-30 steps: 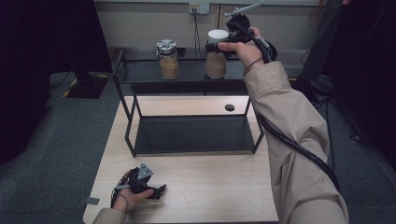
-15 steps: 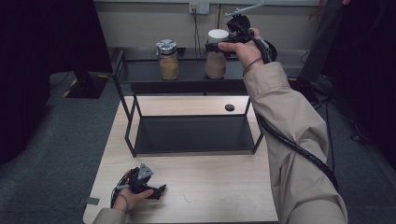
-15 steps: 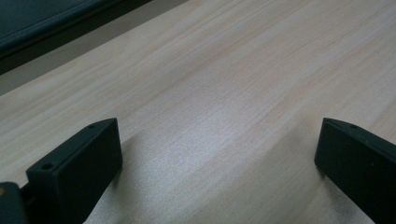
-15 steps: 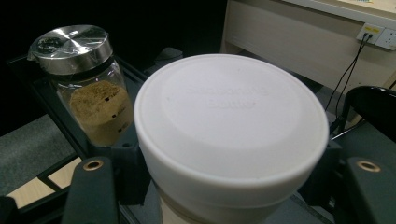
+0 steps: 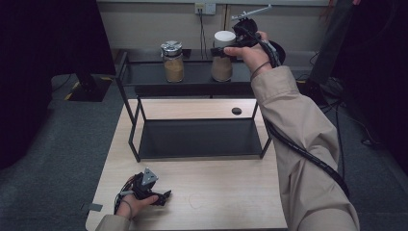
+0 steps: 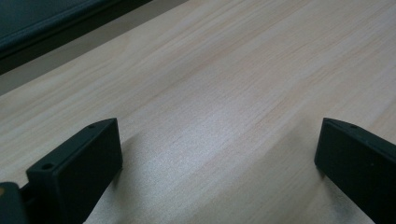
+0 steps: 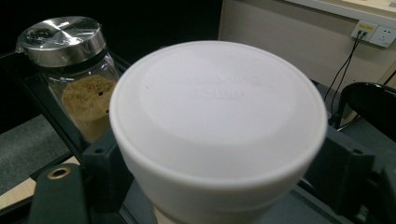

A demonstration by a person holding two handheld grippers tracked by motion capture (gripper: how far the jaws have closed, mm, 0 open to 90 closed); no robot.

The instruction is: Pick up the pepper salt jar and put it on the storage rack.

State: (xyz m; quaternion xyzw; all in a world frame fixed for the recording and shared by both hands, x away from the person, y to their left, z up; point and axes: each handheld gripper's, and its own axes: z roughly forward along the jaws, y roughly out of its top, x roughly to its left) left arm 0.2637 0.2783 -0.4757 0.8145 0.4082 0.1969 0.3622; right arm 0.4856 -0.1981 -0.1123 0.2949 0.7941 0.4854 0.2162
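Note:
A jar with a white lid (image 5: pixel 223 62) and brown powder inside stands on the top shelf of a black rack (image 5: pixel 192 79). My right gripper (image 5: pixel 225 48) reaches it from the right at lid height. In the right gripper view the white lid (image 7: pixel 219 112) sits between the two jaws, which have just been opening and stand slightly off its sides. A second jar with a shiny metal lid (image 5: pixel 173 61) (image 7: pixel 74 79) stands to its left. My left gripper (image 5: pixel 161 197) (image 6: pixel 215 163) rests open on the wooden table (image 5: pixel 216 192), with nothing between its jaws.
The rack's lower shelf (image 5: pixel 199 139) is bare and dark. A small black hole (image 5: pixel 236 110) marks the tabletop behind it. A cable trails from the right gripper along the sleeve. A wall with a socket (image 5: pixel 204 7) lies behind the rack.

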